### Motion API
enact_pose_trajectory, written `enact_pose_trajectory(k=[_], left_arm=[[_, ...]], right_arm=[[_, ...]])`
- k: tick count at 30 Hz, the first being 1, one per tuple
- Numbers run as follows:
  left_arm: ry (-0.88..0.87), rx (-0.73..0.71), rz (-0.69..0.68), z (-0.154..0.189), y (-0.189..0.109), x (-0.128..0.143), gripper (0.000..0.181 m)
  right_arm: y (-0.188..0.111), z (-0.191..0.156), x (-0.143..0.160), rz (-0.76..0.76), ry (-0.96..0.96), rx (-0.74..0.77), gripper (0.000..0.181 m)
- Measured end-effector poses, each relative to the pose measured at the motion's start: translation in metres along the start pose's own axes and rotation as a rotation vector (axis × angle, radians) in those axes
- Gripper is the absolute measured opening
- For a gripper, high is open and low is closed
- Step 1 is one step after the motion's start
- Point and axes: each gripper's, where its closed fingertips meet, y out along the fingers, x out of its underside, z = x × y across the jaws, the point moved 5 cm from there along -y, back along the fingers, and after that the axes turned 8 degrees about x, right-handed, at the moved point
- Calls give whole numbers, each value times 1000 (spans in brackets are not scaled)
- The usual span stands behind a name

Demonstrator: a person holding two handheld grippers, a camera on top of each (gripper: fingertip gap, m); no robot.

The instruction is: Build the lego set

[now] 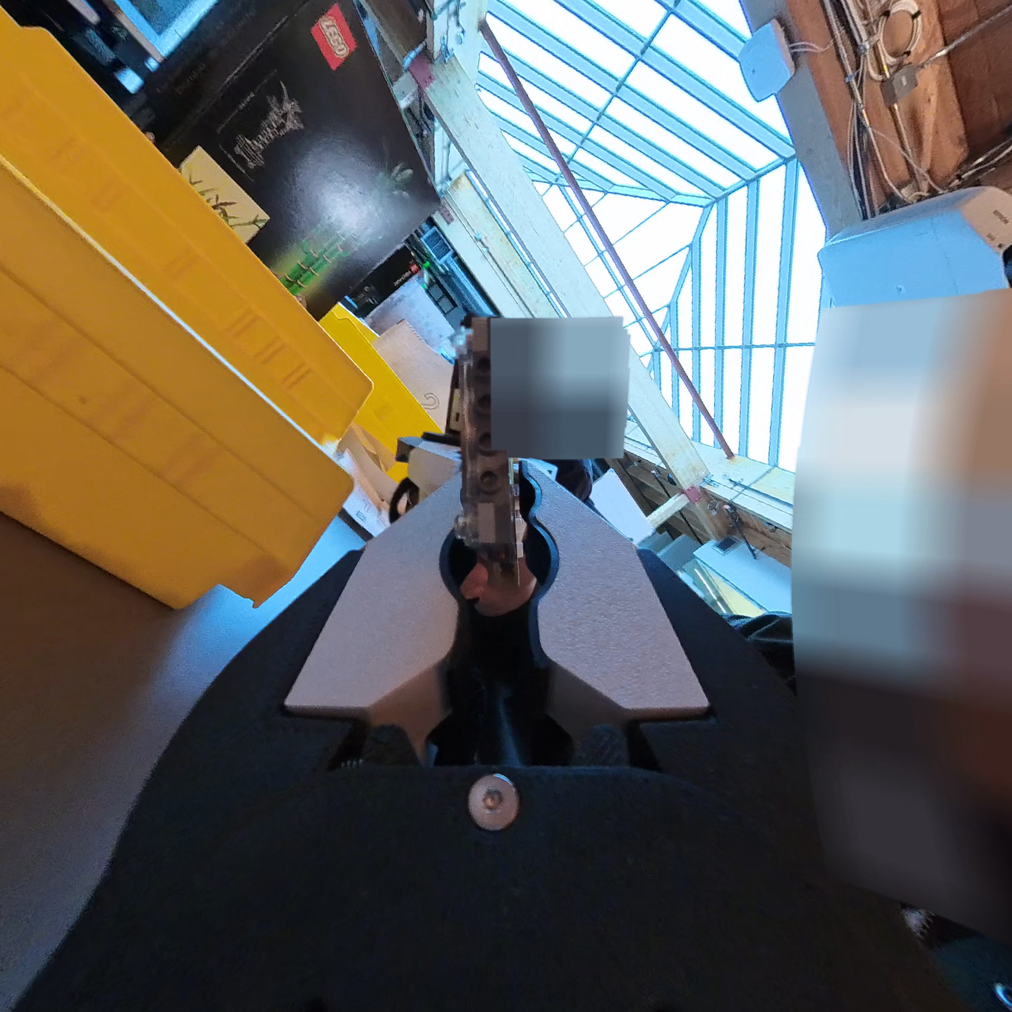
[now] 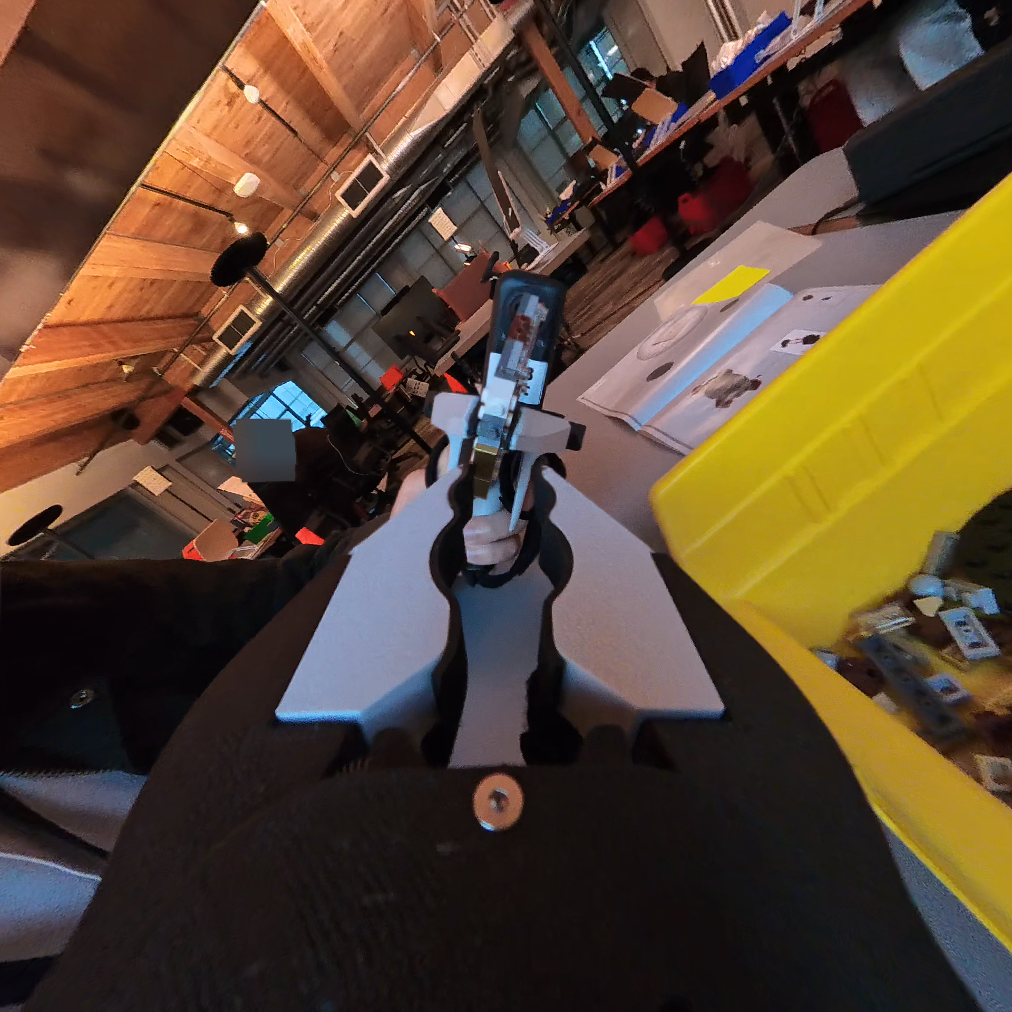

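Your left gripper (image 1: 493, 506) has its jaws clamped on the half-built lego piece (image 1: 482, 438), and your right gripper (image 2: 495, 490) pinches the same piece (image 2: 493, 438) from the opposite end, both raised well above the desk (image 2: 613, 449). Twist or pull the two apart and the thin stack could snap and scatter bricks beyond the yellow bin (image 2: 821, 465).

Red brand logo — on the black box (image 1: 306, 142) — wording withheld.

Each hand-held gripper, left (image 1: 495, 493) and right (image 2: 495, 487), has a black textured body, two pale grey wedge-shaped fingers (image 1: 394, 602) with wavy black inner edges, and one silver hex screw (image 1: 493, 801) at the centre. A dark sleeve (image 2: 137, 613) shows beside the right one.
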Motion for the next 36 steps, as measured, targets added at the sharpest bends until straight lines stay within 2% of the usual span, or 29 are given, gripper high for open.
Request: enact_pose_trajectory(k=[3, 14, 30, 36], left_arm=[[32, -34, -3, 0, -1, -2, 9], [118, -112, -57, -3, 4, 4, 9], [136, -107, -24, 2, 3, 0, 9], [128, -53, -21, 6, 6, 1, 13]], right_arm=[[-1, -2, -2, 10, 11, -19, 5], [2, 1, 1, 8, 97, -29, 8], [0, 0, -1, 37, 90, -60, 5], [-4, -3, -7, 42, 126, -95, 5]])
